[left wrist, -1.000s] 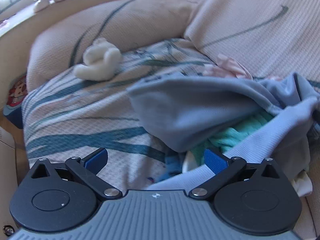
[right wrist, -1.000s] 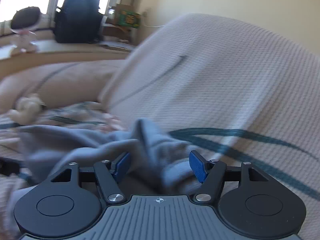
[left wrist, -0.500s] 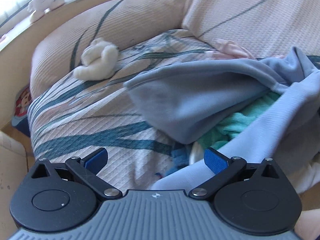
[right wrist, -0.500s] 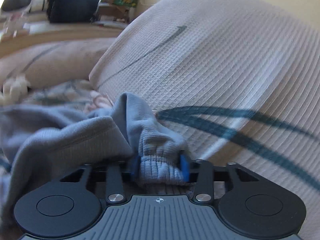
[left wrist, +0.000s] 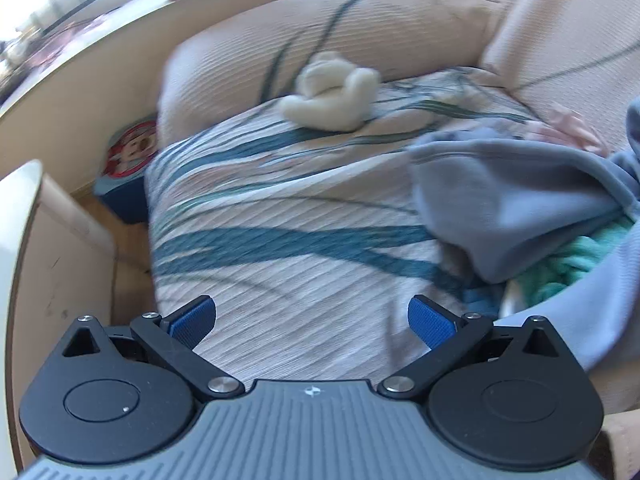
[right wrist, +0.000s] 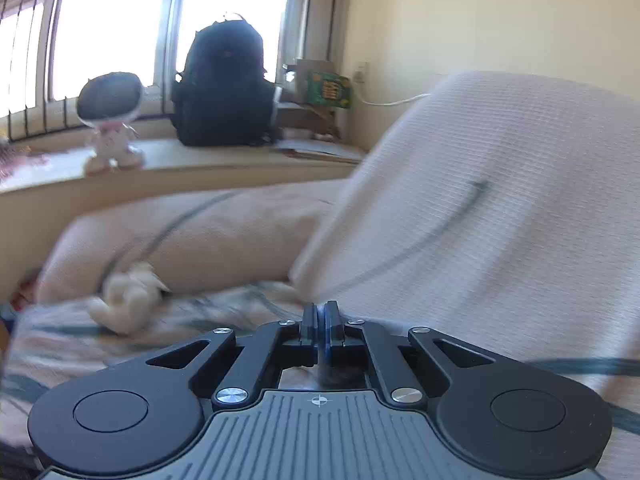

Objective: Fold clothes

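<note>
The right hand-held gripper (right wrist: 320, 334) has just been closing: a second ago its blue pads stood apart around a fold of the grey garment (left wrist: 508, 200), half a second ago they squeezed its ribbed cuff, and now they meet with at most a sliver of dark cloth behind them; whether it is held I cannot tell. Its view has lifted off the clothes toward the window (right wrist: 232, 28). The left hand-held gripper (left wrist: 312, 322) remains wide open with nothing between its pads, and has slid left, so the clothes pile, grey garment over a teal one (left wrist: 576, 264), now lies at the right edge. Everything rests on a sofa (left wrist: 280, 216) covered in striped cloth, with a white plush toy (left wrist: 332, 100) near its back cushion. On the sill stand a black backpack (right wrist: 226, 88) and a small toy robot (right wrist: 110, 120).
</note>
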